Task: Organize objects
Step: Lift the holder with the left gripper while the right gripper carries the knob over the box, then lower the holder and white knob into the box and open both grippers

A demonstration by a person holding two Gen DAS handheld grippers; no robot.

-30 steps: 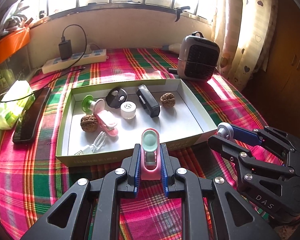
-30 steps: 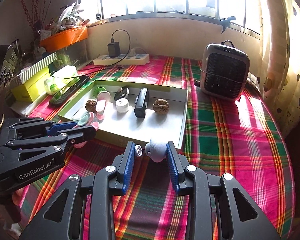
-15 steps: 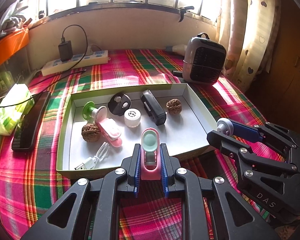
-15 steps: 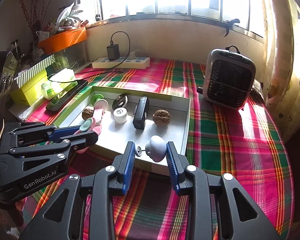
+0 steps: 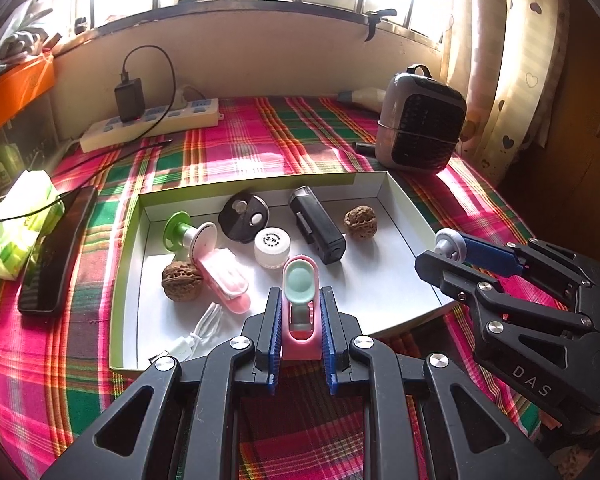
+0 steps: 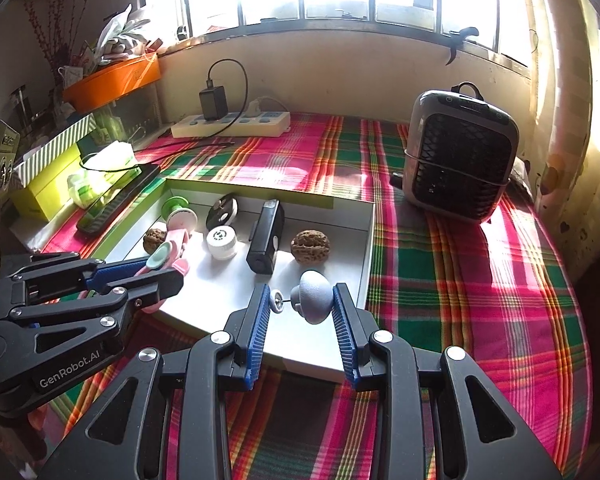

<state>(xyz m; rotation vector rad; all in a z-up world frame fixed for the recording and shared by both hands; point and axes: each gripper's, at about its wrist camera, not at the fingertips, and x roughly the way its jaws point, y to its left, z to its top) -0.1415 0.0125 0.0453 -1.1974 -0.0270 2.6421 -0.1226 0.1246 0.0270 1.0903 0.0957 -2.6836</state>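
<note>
1. Both grippers have advanced over the near rim of the white tray [image 5: 396,196] since a second ago, each holding the same item as before.
2. Left wrist view: the left gripper [image 5: 300,312] is clenched on a pink clip with a mint pad [image 5: 299,292], held above the tray's near edge. Inside the tray lie a walnut [image 5: 181,280] near the left wall, a second pink clip [image 5: 224,280] beside it, a white cap [image 5: 272,246], a black rectangular device [image 5: 318,226] and another walnut [image 5: 359,221] toward the right wall. A white cable [image 5: 198,332] sits in the near left corner.
3. Right wrist view: the right gripper [image 6: 302,304] grasps a grey mushroom-shaped knob [image 6: 314,298] above the tray's near right corner. A grey heater [image 6: 460,156] stands on the plaid cloth [image 6: 460,280] beyond the tray's far right corner.
</note>
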